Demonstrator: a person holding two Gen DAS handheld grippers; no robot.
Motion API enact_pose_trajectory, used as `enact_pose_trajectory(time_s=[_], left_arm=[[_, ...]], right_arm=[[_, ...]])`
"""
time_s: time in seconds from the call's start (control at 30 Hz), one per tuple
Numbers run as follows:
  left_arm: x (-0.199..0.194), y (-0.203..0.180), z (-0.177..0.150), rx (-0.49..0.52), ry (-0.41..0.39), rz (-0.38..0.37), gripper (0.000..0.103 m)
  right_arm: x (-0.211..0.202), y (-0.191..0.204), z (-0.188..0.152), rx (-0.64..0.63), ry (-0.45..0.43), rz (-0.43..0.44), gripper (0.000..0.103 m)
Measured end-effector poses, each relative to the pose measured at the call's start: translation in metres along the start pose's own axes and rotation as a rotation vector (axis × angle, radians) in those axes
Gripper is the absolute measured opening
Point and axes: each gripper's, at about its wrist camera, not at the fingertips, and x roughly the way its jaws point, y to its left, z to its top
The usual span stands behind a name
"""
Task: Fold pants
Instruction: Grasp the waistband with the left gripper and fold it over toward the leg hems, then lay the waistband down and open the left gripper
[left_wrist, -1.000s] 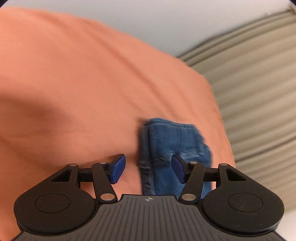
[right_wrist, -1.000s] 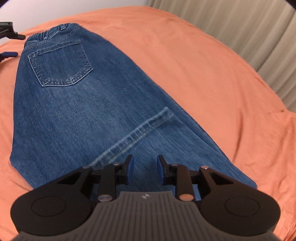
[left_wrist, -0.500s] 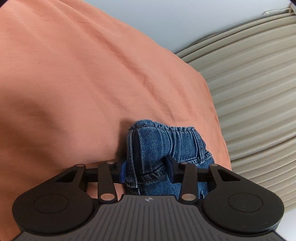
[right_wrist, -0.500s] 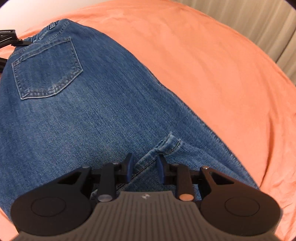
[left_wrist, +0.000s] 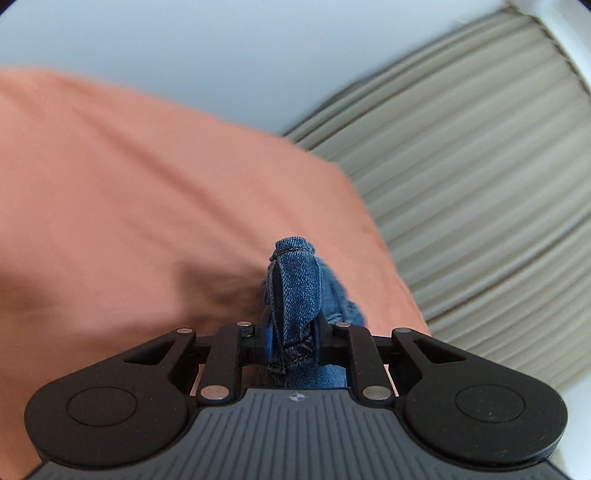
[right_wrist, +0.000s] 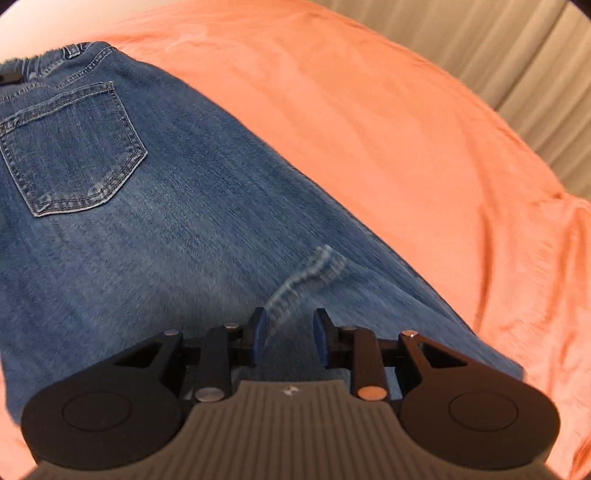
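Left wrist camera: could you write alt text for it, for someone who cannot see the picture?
A black two-finger gripper pinches a bunched fold of blue jeans, which stands up between its fingers. Behind lies an orange bedsheet, slightly blurred, with a pale wall and beige pleated curtains beyond.

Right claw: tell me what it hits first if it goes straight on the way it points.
Probably the pale stitched hem on the jeans, just ahead of the right claw. The jaws stand apart with denim showing between them. Blur hides the depth.
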Motion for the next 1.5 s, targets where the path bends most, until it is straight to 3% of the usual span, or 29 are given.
enact_pose_trajectory(time_s=[0.1,0.2,0.43,0.5,0.6,0.73,0.8,0.93,1.07,1.2,1.3,1.5], left_arm=[[-0.020,-0.042,-0.010,0.112,-0.034,-0.050,0.019],[-0.045,-0.093,-0.033,0.286,-0.064,-0.112,0.019],[-0.065,-0.195,-0.130,0.652,0.066,-0.208,0.019],[-0.060,-0.211,-0.163,0.742,0.144,-0.225,0.019],[-0.045,-0.221,-0.210,0.806,0.324,-0.226,0.019],[-0.018,-0.216,-0.268,0.890,0.557,-0.178,0.020],[-0.016,-0.208,-0.287,0.932,0.585,-0.148,0.020],[-0.011,-0.206,-0.286,0.943,0.659,-0.138,0.032],[-0.016,-0.208,-0.265,0.815,0.737,-0.191,0.049],[-0.021,-0.210,-0.249,0.747,0.787,-0.217,0.053],[-0.023,-0.211,-0.236,0.672,0.802,-0.266,0.057],[-0.028,-0.215,-0.196,0.666,0.726,-0.304,0.066]], right_arm=[[-0.026,0.003,-0.012,0.018,-0.029,0.034,0.023],[-0.049,0.003,-0.025,0.010,-0.048,0.038,0.023],[-0.097,-0.013,-0.060,0.108,-0.105,-0.001,0.029],[-0.107,-0.019,-0.075,0.147,-0.110,0.003,0.029],[-0.117,-0.026,-0.096,0.190,-0.111,-0.007,0.029],[-0.120,-0.036,-0.131,0.282,-0.097,-0.006,0.029],[-0.118,-0.037,-0.148,0.319,-0.091,0.003,0.029],[-0.114,-0.037,-0.169,0.377,-0.093,0.023,0.030],[-0.112,-0.038,-0.172,0.405,-0.112,0.040,0.032],[-0.120,-0.038,-0.169,0.417,-0.166,0.049,0.048],[-0.135,-0.038,-0.167,0.415,-0.206,0.049,0.053],[-0.147,-0.035,-0.150,0.438,-0.272,0.072,0.080]])
